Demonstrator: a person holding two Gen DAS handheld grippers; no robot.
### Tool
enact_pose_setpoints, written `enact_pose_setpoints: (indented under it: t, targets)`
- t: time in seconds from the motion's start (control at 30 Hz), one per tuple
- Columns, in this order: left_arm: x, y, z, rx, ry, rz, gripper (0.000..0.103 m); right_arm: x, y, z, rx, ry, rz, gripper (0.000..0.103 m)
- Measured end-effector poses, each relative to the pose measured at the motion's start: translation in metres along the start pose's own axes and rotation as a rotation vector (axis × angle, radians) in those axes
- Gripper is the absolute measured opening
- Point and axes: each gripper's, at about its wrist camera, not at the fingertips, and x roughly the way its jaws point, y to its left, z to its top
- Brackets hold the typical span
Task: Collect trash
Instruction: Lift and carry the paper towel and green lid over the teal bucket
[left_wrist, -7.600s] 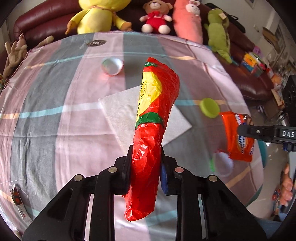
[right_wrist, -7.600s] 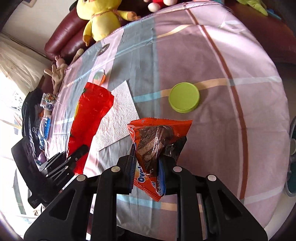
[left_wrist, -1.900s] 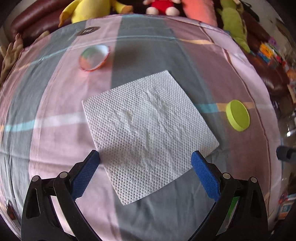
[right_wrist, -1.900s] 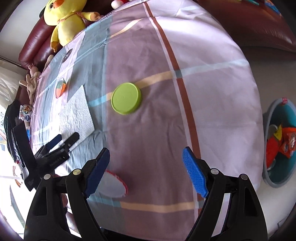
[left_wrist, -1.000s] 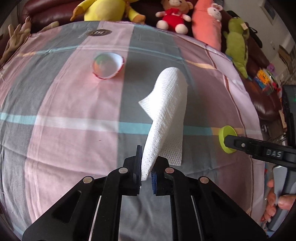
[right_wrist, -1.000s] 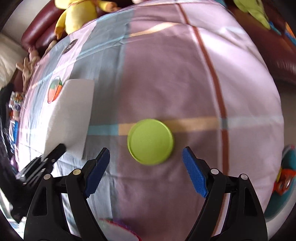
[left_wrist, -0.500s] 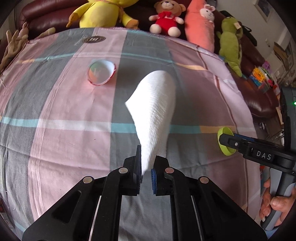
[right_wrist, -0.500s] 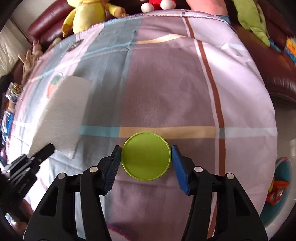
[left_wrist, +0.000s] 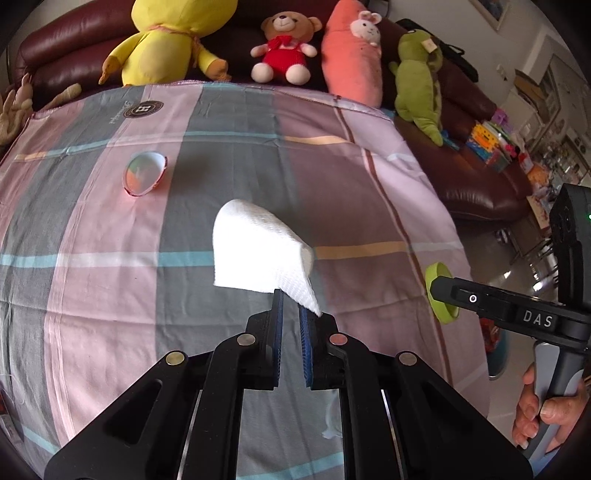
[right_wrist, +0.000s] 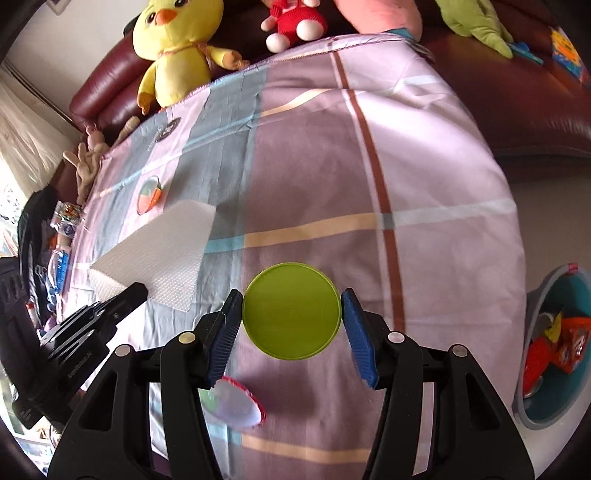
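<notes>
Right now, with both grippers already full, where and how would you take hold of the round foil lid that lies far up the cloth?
Grip the foil lid at its raised right-hand rim, coming down from above with one finger inside and one outside. It looks thin and lies nearly flat on the tablecloth, so that upturned edge is probably the only part jaws can pinch.

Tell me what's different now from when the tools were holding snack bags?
The snack bags now lie in the bin. The left tool has picked up the napkin; the right tool has lifted the green lid. Both foil lids stayed put.
</notes>
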Motion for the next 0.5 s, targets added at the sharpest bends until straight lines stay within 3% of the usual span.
enact_pose_setpoints:
  t: [0.23,0.5]
  targets:
    - [-0.005,-0.024,-0.005,0.038,-0.007,0.003,0.009,-0.021,-0.02,-0.015,0.029,-0.026,0.016,0.053]
    - [0.01,-0.015,-0.014,0.004,0.055,-0.007,0.009,-0.032,-0.04,-0.031,0.068,-0.036,0.022,0.053]
